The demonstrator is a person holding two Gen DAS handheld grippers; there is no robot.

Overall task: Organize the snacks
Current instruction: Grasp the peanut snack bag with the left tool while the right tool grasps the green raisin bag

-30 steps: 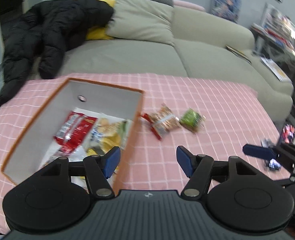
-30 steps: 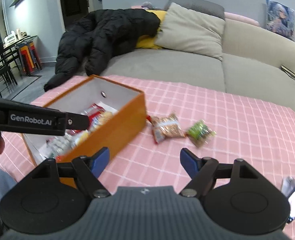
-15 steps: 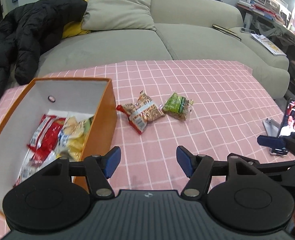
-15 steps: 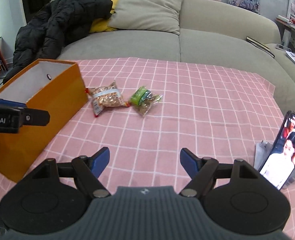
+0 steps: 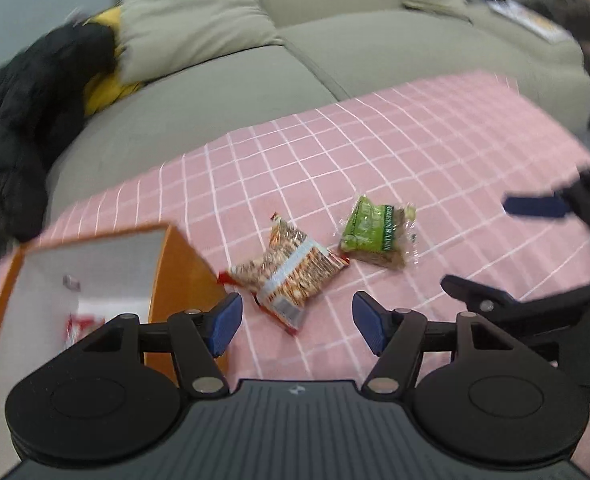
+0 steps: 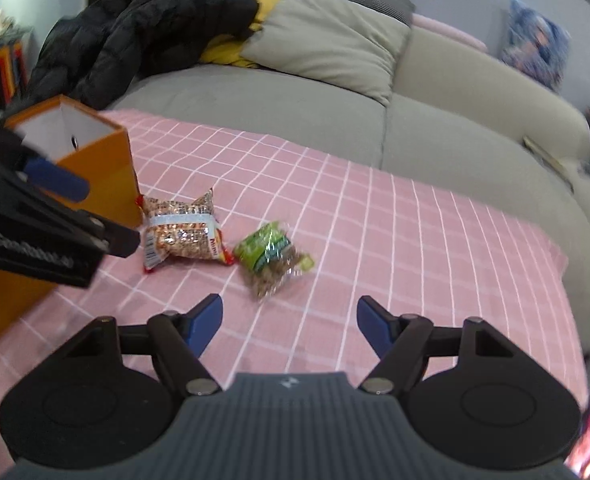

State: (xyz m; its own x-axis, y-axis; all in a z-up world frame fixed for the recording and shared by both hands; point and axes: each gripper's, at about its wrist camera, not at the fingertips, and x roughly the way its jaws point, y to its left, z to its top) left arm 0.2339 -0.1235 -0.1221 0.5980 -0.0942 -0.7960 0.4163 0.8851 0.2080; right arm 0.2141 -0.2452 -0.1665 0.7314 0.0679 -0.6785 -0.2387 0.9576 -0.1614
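Showing red packet [image 5: 79, 322] inside box [image 5: 175, 264], left only.

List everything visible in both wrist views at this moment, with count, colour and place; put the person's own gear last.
Orange box: one, orange outside, white inside, left end of the table, open-topped.
Red packet: one at least, lying inside the box, mostly hidden.
Nut snack pack: one, brown and red, on the cloth beside the box.
Green snack pack: one, green and clear, just right of the nut pack.
Tablecloth: one, pink with white grid.
Sofa: one, beige, behind the table.
Cushion: one, beige, on the sofa.
Black jacket: one, on the sofa's left end.
Left claw: open, empty, above the nut pack.
Right claw: open, empty, near the green pack.
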